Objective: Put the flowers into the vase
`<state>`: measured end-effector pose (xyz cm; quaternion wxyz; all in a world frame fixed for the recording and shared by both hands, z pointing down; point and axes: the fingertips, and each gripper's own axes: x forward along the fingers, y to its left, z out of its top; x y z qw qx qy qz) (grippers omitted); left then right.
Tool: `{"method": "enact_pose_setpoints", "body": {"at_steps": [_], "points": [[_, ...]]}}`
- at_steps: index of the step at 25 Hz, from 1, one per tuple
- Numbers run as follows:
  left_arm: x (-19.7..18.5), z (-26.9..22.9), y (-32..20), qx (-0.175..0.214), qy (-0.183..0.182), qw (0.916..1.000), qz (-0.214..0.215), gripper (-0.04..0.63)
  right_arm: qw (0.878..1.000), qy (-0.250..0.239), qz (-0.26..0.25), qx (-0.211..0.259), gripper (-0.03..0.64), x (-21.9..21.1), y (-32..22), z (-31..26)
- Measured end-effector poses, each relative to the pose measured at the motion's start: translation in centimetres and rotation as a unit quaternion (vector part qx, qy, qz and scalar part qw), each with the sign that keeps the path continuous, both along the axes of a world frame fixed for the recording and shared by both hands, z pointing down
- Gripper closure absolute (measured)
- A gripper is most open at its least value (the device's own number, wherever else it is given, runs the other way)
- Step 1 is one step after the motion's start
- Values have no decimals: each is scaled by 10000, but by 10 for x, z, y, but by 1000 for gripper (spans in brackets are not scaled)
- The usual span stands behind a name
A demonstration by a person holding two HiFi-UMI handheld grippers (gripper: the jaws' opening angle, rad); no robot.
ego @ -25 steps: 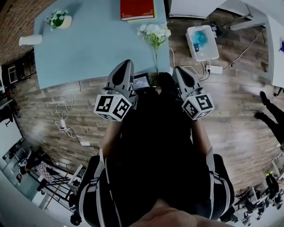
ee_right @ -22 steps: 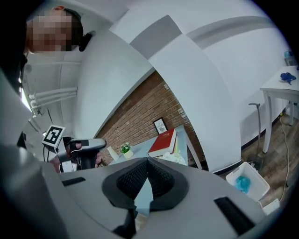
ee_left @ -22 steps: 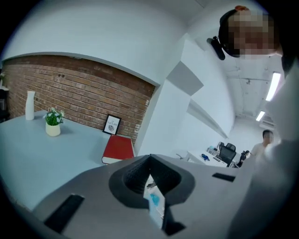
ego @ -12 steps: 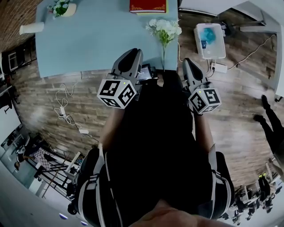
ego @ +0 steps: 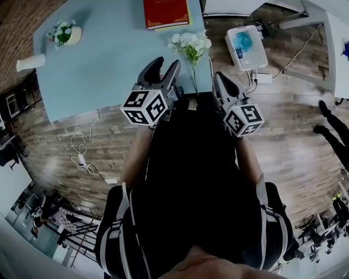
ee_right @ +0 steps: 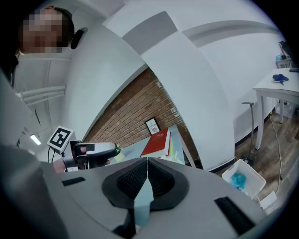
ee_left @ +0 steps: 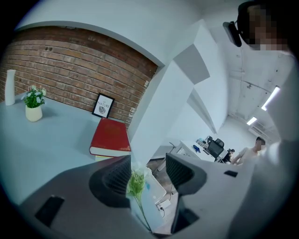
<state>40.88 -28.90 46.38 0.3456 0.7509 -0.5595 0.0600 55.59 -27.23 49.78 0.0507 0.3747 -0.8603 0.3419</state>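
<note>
– Starting at the left, what's on the table (ego: pixel 109 65)?
– A tall white vase (ego: pixel 30 62) at the far corner, upright in the left gripper view, with a small potted plant (ego: pixel 64 34) near it. Both are well apart from the flowers (ego: pixel 190 43), so I'd judge a carry across the blue top is needed.
– And the left gripper (ego: pixel 167 63)?
– Its jaws have just been opening and stand apart, released. The green stem shows in the gap between them in its own view, but the pads aren't on it. It looks lined up to take the stem, which points back toward the person at the near edge, handy for a grab.
– The blooms?
– White, lying on the table near a red book (ego: pixel 166 13). Whether the stem end overhangs the edge I can't quite tell.
– The right gripper (ego: pixel 218 77)?
– Clenched on nothing, jaws pressed together, held just beside the stem. Probably waiting.
– The room?
– A brick wall (ee_left: pixel 70 60) behind the table, a wood-plank floor (ego: pixel 294 125) with cables, and a white box (ego: pixel 246 49) at the right.
</note>
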Motion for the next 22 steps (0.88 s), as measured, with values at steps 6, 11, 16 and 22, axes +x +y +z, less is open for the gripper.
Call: {"method": "enact_pose_setpoints", "body": {"at_steps": [6, 11, 16, 22], "points": [[34, 32, -14, -469, -261, 9977, 409, 299, 9999, 13, 115, -79, 600, 5, -6, 6], [50, 83, -25, -1199, -513, 9900, 532, 268, 9997, -17, 179, -177, 600, 8, -9, 13], [63, 119, -41, -1538, -965, 9810, 684, 255, 9994, -19, 255, -241, 600, 18, -10, 19], [73, 162, -45, -2081, -1215, 9666, 876, 233, 9987, -31, 347, -359, 600, 32, -7, 28]]}}
